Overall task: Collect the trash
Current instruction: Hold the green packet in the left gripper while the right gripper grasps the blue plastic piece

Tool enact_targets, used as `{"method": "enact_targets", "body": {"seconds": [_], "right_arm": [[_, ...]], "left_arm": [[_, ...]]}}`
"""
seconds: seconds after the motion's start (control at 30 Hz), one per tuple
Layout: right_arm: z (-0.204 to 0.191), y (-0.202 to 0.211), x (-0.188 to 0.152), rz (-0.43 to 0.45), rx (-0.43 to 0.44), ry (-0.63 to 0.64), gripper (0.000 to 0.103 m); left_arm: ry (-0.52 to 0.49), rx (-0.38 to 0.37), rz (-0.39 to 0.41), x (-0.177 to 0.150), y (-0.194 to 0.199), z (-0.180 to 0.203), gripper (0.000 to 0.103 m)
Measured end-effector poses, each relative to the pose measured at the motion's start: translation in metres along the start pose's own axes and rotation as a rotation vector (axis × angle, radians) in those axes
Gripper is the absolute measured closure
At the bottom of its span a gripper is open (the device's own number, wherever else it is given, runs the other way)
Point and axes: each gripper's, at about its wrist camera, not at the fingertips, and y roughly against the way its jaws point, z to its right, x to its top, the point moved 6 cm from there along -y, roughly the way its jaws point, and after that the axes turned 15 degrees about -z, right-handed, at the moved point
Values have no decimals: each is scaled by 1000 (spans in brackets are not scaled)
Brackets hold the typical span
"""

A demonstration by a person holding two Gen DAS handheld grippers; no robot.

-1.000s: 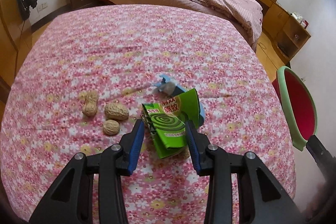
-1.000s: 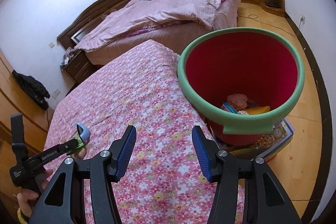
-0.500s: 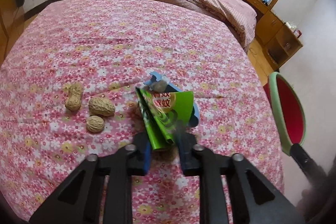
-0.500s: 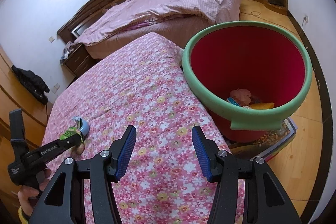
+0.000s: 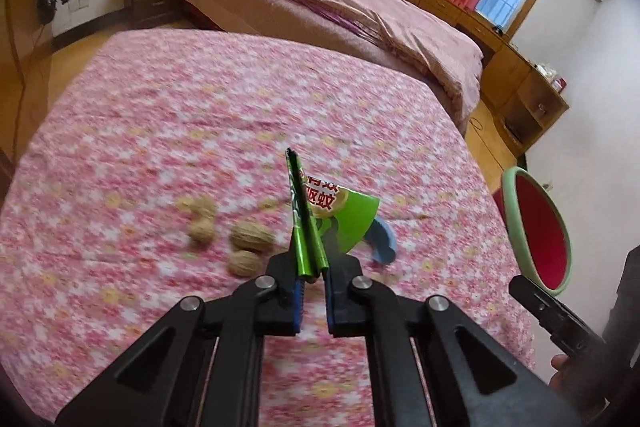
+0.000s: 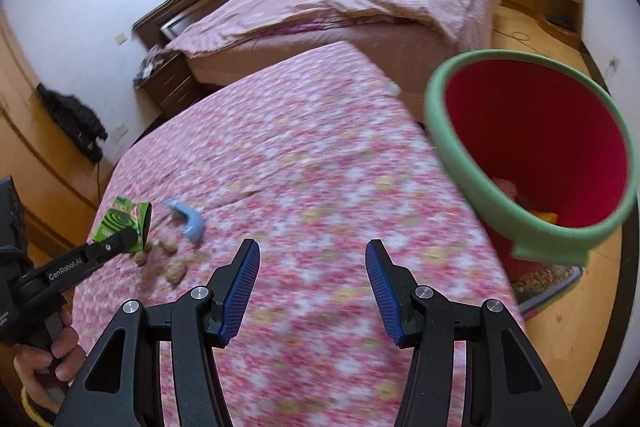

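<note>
Green flattened cardboard box [image 5: 320,223] sits pinched in the left gripper [image 5: 311,281], lifted above the pink floral cloth [image 5: 240,131]. Right gripper [image 6: 312,283] gapes empty. Four peanuts [image 5: 252,239], one blue plastic scrap [image 5: 384,237], one green-rimmed red bin [image 6: 532,151] beyond.

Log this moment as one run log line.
left gripper: shut on green box | right gripper: open, nothing between | bin: beside bed | peanuts: uncollected

cloth [image 5: 224,115]: pink, white and yellow flower print | box [image 5: 340,217]: bright green, dark spiral, red lettering on yellow | scoop [image 6: 188,219]: pale blue | peanuts [image 5: 250,237]: tan | bin [image 6: 532,155]: red inside, mint-green rim | finger pads [image 6: 240,291]: blue, ribbed
</note>
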Motion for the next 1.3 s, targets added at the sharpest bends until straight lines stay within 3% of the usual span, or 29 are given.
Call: {"method": "enact_targets", "body": {"seconds": [0.37,0.67,0.97,1.3], "right_arm": [[-70,-45,18,-69,-2,163,46],[-101,-80,29,-114,7,230,47],[-108,-94,27,-126,8,237,88],[-82,-60,23,-57,29,180,92]], "left_arm": [[87,67,58,3,17,-53,97],[105,105,84,3,19,-75,97],[110,105,87,2,18,-82,97],[84,96,99,-3,27,-66,97]]}}
